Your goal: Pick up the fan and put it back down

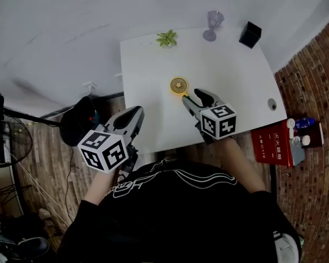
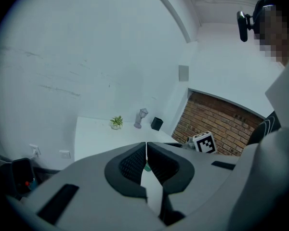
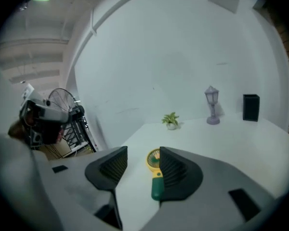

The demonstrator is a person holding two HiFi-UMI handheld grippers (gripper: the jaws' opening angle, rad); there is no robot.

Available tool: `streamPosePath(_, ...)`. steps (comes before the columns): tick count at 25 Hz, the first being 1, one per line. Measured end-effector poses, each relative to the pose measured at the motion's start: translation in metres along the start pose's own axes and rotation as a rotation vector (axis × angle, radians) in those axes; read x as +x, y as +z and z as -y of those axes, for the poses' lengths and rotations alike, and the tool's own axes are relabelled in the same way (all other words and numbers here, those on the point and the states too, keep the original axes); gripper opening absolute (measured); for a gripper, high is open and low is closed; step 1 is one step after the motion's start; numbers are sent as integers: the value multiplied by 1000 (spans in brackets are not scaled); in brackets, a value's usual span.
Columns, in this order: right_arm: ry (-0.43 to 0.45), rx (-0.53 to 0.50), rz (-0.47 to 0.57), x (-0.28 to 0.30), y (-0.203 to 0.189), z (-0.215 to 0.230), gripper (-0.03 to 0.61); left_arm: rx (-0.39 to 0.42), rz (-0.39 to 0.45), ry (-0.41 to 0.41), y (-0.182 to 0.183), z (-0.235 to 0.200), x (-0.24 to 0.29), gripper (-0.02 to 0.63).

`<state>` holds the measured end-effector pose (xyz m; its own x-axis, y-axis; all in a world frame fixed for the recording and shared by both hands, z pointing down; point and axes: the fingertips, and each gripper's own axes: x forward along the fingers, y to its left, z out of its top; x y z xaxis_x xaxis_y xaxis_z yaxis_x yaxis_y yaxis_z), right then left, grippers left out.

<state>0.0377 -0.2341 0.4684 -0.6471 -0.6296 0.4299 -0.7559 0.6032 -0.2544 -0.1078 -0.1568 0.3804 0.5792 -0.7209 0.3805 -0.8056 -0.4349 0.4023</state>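
Note:
A small hand fan [image 1: 179, 85] with a yellow round head and a green handle lies flat on the white table [image 1: 236, 75]. My right gripper [image 1: 192, 95] hovers just behind it, jaws open. In the right gripper view the fan [image 3: 154, 160] shows in the gap of the right gripper [image 3: 143, 152], its handle beside the right-hand jaw and partly hidden by it; the other jaw stands well apart. My left gripper [image 1: 136, 112] hangs at the table's near left edge, away from the fan. Its jaws meet at the tips in the left gripper view [image 2: 147, 144], with nothing held.
At the table's far edge stand a small potted plant [image 1: 166, 38], a purple lantern-shaped lamp [image 1: 213, 23] and a black box [image 1: 250, 34]. A red box [image 1: 272, 144] and bottles [image 1: 301, 124] sit on the floor to the right. A floor fan [image 1: 5, 141] stands at the left.

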Motion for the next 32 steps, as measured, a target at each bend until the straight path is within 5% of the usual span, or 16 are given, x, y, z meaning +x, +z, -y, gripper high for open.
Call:
streamPosePath(3, 86, -70, 87, -29, 30, -30, 192, 10, 6, -9, 0, 16, -4, 34)
streamPosePath(8, 231, -150, 175, -75, 56, -74, 7, 16, 33, -30, 2, 43, -10, 34)
streamPosePath(15, 344, -197, 182, -127, 62, -100, 2, 54, 67, -89, 7, 94, -15, 34)
streamPosePath(32, 378, -144, 225, -172, 71, -94, 2, 99, 91, -94, 5, 144, -18, 34)
